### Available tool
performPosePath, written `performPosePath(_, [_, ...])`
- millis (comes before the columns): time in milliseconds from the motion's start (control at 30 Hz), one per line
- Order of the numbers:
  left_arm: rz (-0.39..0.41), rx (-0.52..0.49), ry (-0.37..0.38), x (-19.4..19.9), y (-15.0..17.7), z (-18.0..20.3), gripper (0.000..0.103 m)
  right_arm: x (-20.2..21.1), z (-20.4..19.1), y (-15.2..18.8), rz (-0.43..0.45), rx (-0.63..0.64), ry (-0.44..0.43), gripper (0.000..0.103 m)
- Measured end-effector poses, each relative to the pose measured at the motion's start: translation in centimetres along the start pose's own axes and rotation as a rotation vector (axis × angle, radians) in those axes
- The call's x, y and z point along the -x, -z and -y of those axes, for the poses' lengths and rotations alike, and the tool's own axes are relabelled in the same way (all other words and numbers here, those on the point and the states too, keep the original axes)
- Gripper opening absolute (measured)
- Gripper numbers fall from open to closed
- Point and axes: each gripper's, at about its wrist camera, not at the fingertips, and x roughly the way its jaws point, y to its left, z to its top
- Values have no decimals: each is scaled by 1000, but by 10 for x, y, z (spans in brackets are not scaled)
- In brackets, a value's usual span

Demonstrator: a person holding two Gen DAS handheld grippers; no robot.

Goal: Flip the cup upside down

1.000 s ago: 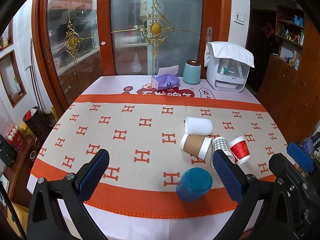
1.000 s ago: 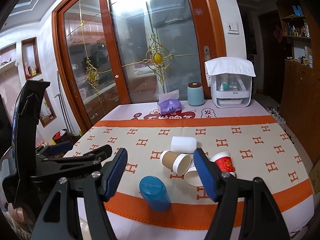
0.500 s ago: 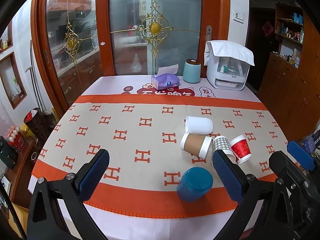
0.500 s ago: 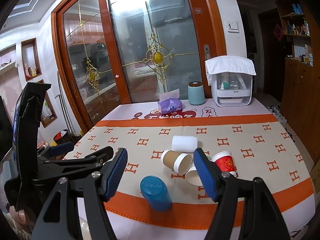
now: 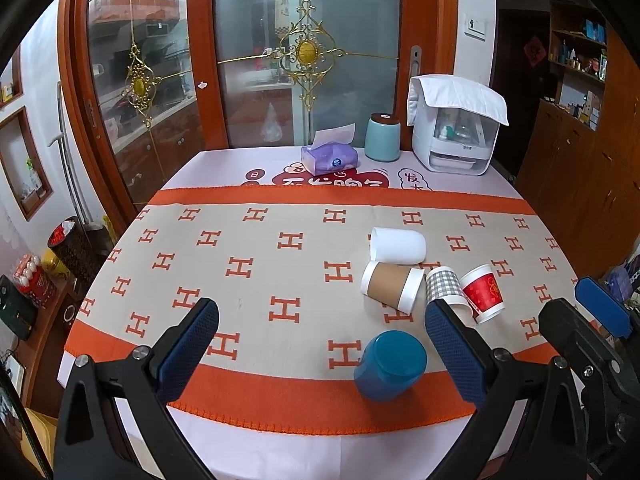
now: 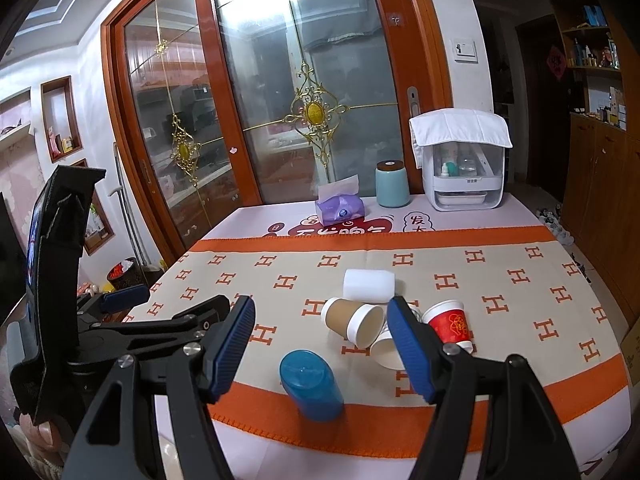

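Observation:
A blue plastic cup stands near the table's front edge, base up; it also shows in the right wrist view. Behind it lie a brown paper cup, a white cup, a checked cup and a red cup, all on their sides. My left gripper is open and empty, held above the front edge. My right gripper is open and empty, with the blue cup below it. The right gripper's fingers show at the right of the left wrist view.
The table has an orange-and-beige cloth. At the back stand a purple tissue pack, a teal canister and a white appliance under a towel. Glass sliding doors are behind the table. A wooden cabinet is at the right.
Both views have shifted very slightly. The cups have not moved and both grippers stay open.

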Motion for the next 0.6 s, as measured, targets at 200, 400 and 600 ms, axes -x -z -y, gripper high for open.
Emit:
performPosePath(200, [-2,-9,0,0,0,2,102,0,0,1,1,-1,1,69])
performPosePath(400, [1,-15,2,1,0,3,102,0,1,1,2,-2,2,69])
performPosePath(600, [2,-18,0,1,0,4,102,-1,3,3,-2,-8,1,69])
